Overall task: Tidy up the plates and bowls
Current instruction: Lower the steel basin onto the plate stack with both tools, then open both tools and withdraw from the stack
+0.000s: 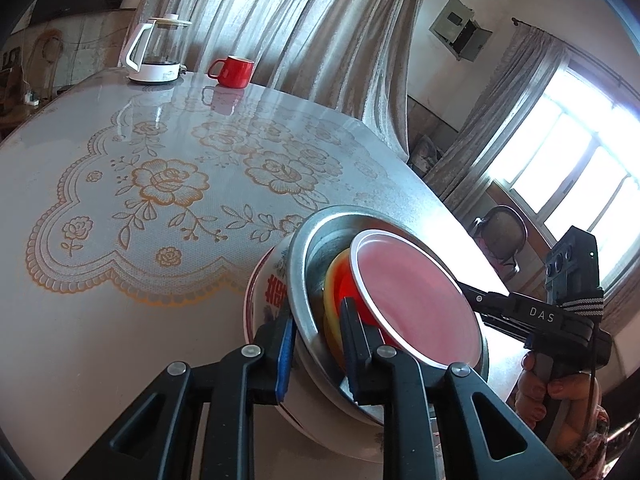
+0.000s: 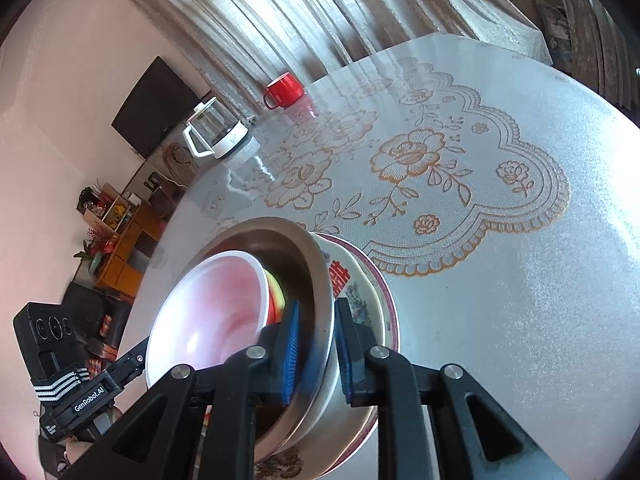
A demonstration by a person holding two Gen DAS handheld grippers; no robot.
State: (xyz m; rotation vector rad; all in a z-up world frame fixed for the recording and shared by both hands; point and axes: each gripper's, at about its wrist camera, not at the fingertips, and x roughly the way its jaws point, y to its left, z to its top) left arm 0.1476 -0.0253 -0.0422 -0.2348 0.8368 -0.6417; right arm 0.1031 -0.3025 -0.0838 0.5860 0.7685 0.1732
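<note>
The stack sits at the table's (image 1: 100, 340) near edge: pink bowl (image 1: 420, 304) in a steel bowl (image 1: 304, 256), nested in a painted china bowl (image 1: 268, 280). The left gripper (image 1: 316, 348) and right gripper (image 2: 316, 344) each straddle the rims of the steel and china bowls on opposite sides, jaws close about them. Doing this well likely means letting go evenly, both sides together, so the stack settles flat, well clear of the mug (image 1: 232, 72) and kettle (image 1: 156, 52).

Left gripper (image 1: 318, 354) clamps steel bowl (image 1: 316, 280) rim on table (image 1: 120, 320)
</note>
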